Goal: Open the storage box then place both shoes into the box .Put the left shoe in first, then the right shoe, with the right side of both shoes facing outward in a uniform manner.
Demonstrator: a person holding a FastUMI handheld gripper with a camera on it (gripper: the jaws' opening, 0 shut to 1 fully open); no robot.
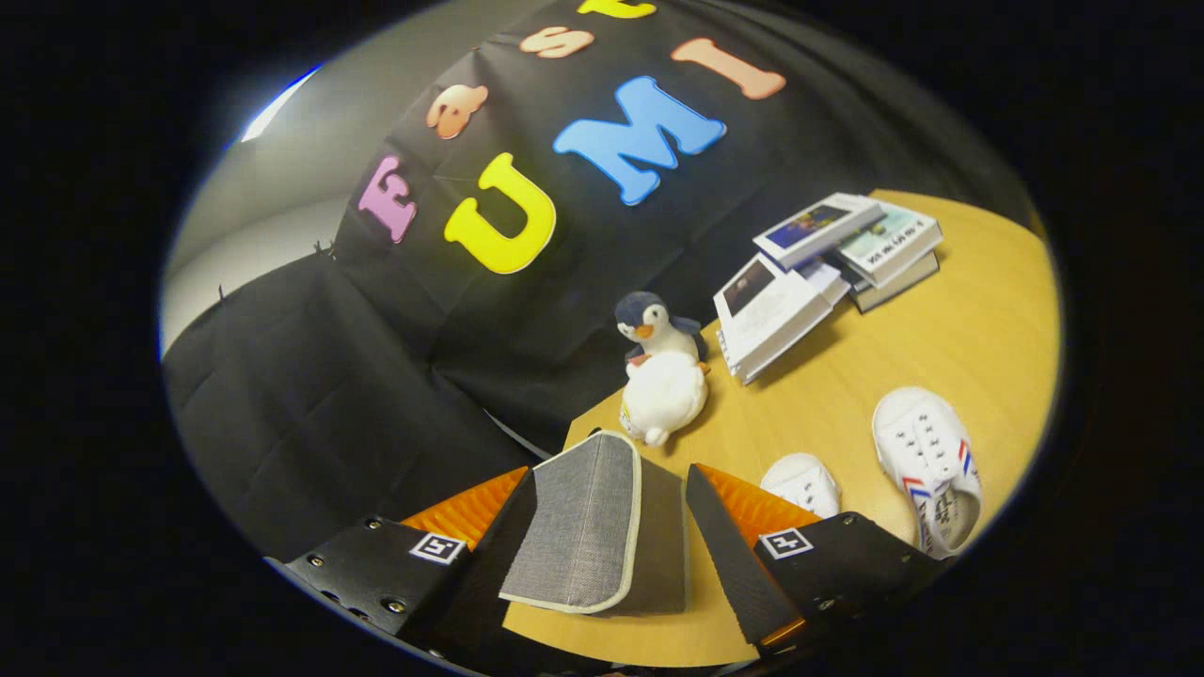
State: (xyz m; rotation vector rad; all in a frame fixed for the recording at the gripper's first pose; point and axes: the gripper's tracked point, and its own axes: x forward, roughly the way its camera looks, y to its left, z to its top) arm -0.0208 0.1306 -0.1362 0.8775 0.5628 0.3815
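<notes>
**Currently: Lid Lift on the Storage Box**

Presently the gripper [611, 527] is working on the opening step. Its two fingers are standing apart, one on either side of the grey fabric flap [583, 527] of the storage box [658, 536]. Whether both fingers are pressing on the flap cannot be told from this angle; a gap is showing on the right side between the flap and the right finger.

Procedure for the step in hand, as a judgement:
- The flap is standing raised and tilted, so the box is judged to be partly open, and neither shoe is in it yet.
- Carrying the flap fully back is advisable, so that it is not falling shut when released.
- Gripping near the piped edge [638, 508] is likely giving the firmest hold, since the fabric looks soft and may be bending.

Surroundings on the wooden table [988, 320]:
- One white shoe [931, 465] is lying beyond the right finger, well clear of the box.
- A second white shoe [801, 481] is lying just ahead of the right finger, partly hidden by it. Which shoe is left and which is right cannot be told.
- A penguin plush toy [660, 376] is standing just beyond the flap; it may be obstructing a full backward swing.
- A stack of books [828, 273] is lying farther back, near the toy.
</notes>
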